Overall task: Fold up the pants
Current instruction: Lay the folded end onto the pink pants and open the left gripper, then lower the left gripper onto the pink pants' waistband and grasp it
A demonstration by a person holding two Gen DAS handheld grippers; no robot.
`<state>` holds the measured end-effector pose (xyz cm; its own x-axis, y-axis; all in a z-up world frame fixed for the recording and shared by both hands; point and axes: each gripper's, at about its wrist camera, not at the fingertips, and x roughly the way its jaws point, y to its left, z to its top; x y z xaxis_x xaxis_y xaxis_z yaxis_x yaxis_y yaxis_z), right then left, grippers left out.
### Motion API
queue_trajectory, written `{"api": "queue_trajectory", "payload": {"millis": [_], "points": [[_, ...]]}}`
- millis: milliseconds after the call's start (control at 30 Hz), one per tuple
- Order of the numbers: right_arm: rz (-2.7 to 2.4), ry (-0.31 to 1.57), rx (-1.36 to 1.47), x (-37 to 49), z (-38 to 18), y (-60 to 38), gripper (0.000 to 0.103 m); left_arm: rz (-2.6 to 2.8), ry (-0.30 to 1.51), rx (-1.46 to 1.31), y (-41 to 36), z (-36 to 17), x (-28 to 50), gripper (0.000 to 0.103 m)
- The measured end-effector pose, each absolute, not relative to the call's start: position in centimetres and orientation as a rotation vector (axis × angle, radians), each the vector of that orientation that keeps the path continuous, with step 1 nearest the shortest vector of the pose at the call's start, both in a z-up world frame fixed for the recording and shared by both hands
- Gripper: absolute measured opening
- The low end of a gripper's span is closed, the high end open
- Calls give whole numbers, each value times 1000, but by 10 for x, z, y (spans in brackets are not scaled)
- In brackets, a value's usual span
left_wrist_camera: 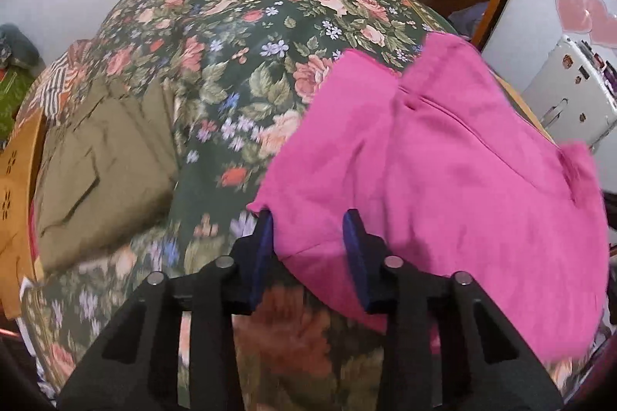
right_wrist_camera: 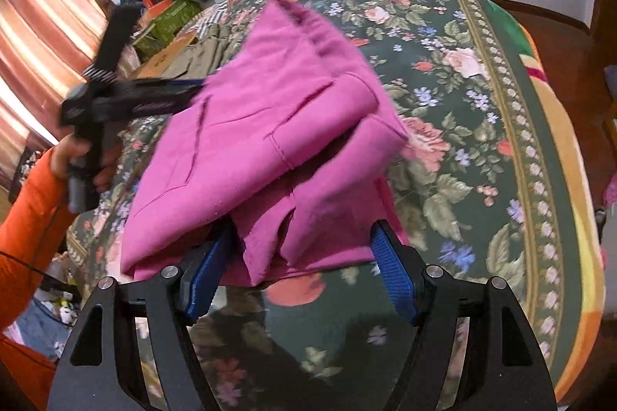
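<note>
Pink pants [left_wrist_camera: 443, 156] lie folded in a thick bundle on the floral bedspread [left_wrist_camera: 239, 37]; they also show in the right wrist view [right_wrist_camera: 270, 141]. My left gripper [left_wrist_camera: 308, 222] is open, its blue fingers straddling the near left edge of the bundle. My right gripper [right_wrist_camera: 304, 237] is open wide, its fingers either side of the bundle's near edge. The left gripper also shows in the right wrist view [right_wrist_camera: 193, 89], held by a hand at the pants' left side.
Folded olive-green pants [left_wrist_camera: 104, 164] lie on the bed at the left, by a striped cloth [left_wrist_camera: 58, 79]. A wooden chair [left_wrist_camera: 15, 187] stands at the left edge. Boxes and clutter [right_wrist_camera: 169, 14] sit beyond the bed. A curtain [right_wrist_camera: 42, 37] hangs left.
</note>
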<state>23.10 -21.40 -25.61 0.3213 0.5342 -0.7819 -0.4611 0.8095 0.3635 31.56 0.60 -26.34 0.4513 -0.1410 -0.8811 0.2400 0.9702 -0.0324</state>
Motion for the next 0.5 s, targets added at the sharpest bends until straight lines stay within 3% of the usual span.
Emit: {"api": "queue_trajectory", "payload": {"millis": [233, 500], "points": [[581, 1052, 39, 250, -260, -222, 69, -228, 1046, 119, 11, -250, 260, 13], [596, 1047, 37, 256, -260, -213, 68, -202, 1050, -36, 42, -237, 193, 10]]}}
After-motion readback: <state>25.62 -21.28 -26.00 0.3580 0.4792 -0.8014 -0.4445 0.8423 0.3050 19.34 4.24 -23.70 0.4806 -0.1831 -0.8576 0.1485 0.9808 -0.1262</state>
